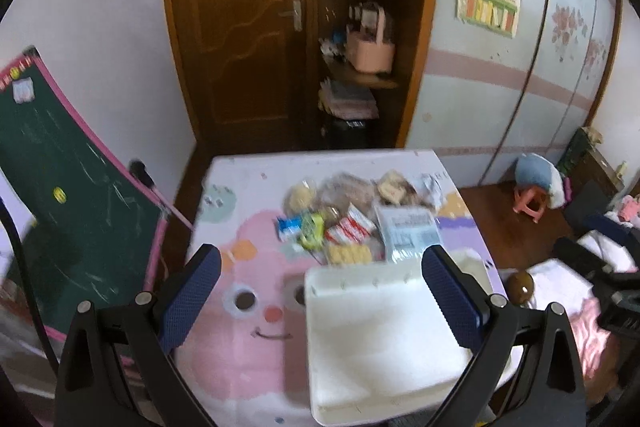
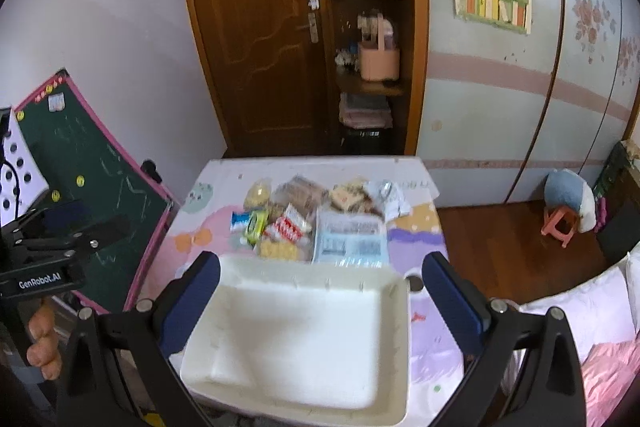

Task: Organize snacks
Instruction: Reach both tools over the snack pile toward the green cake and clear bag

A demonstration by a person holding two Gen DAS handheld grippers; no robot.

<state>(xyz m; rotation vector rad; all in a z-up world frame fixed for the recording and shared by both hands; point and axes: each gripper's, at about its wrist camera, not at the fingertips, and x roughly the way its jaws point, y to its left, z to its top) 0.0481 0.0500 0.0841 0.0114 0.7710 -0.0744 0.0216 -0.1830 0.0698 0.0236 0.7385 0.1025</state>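
left gripper (image 1: 320, 287) spread wide, holding nothing | right gripper (image 2: 320, 287) spread wide, holding nothing | snacks (image 2: 316, 219) piled mid-frame on table (image 2: 416, 331) | white tray (image 2: 300, 343) lower centre, just below pile

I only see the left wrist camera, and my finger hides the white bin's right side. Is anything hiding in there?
Observer: No. The right wrist view shows the whole white bin, and it is empty.
Operator: Who's holding my gripper?
Observer: A hand shows at the left edge, wrapped around the handle under the left gripper.
Operator: Is there writing on it?
Observer: Yes, its side reads GenRobot.AI.
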